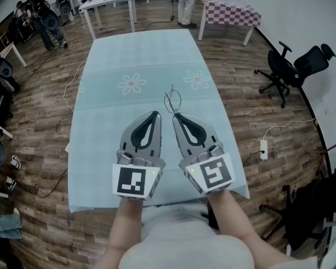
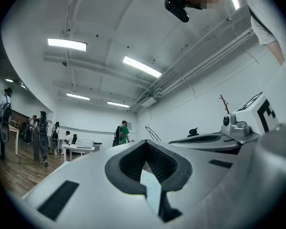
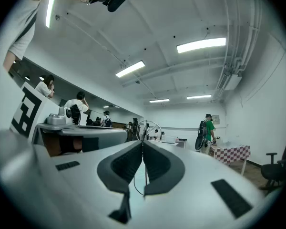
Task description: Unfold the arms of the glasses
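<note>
Thin wire-framed glasses (image 1: 172, 100) sit on the pale blue flowered cloth (image 1: 140, 55), just past both gripper tips. My right gripper (image 1: 176, 115) is shut on one thin arm of the glasses. In the right gripper view the wire runs down between the closed pads (image 3: 142, 143), and the round rim (image 3: 149, 128) stands just beyond the tip. My left gripper (image 1: 155, 114) lies beside it on the left, shut and holding nothing. Its own view shows the closed tip (image 2: 145, 142), a piece of the glasses frame (image 2: 152, 133) ahead, and the right gripper (image 2: 229, 137) alongside.
The cloth-covered table ends just before my body. A black office chair (image 1: 294, 69) stands to the right. A power strip (image 1: 262, 148) with its cable lies on the wooden floor. At the back are a white table (image 1: 109, 1), a checked table (image 1: 229, 13) and several people.
</note>
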### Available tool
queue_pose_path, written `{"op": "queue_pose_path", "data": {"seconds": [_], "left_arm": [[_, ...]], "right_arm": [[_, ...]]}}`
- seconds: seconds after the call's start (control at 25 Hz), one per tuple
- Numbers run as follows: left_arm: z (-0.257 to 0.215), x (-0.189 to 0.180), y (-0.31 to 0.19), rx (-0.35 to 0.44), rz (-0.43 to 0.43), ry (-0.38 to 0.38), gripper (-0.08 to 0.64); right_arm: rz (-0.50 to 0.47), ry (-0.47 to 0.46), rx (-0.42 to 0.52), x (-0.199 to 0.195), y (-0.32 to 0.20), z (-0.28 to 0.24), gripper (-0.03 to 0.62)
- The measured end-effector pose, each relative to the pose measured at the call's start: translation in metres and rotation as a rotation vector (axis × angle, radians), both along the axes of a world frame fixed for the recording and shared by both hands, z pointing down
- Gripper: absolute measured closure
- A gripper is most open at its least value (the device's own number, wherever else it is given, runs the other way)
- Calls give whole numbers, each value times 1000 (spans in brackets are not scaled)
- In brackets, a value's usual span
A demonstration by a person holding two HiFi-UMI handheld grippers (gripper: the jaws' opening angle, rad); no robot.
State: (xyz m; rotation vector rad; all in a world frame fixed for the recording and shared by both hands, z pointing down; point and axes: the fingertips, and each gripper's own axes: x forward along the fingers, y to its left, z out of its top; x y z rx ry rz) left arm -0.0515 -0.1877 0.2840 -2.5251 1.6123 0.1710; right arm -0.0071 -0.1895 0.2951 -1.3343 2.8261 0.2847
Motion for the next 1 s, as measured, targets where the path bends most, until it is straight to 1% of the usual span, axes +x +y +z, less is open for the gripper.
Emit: {"op": "queue_pose_path", "data": {"seconds": [0.44, 0.68, 1.0], "left_arm": [[3, -4, 3, -11, 1, 7, 552], [3, -6, 5, -12, 2, 8, 552], [5, -1, 10, -3, 11, 5, 551]], "right_arm": [[-7, 11, -22, -1, 4, 4, 581], [-8, -13, -26, 0, 4, 1, 581], [-57, 13, -49, 3, 12, 6, 581]]}}
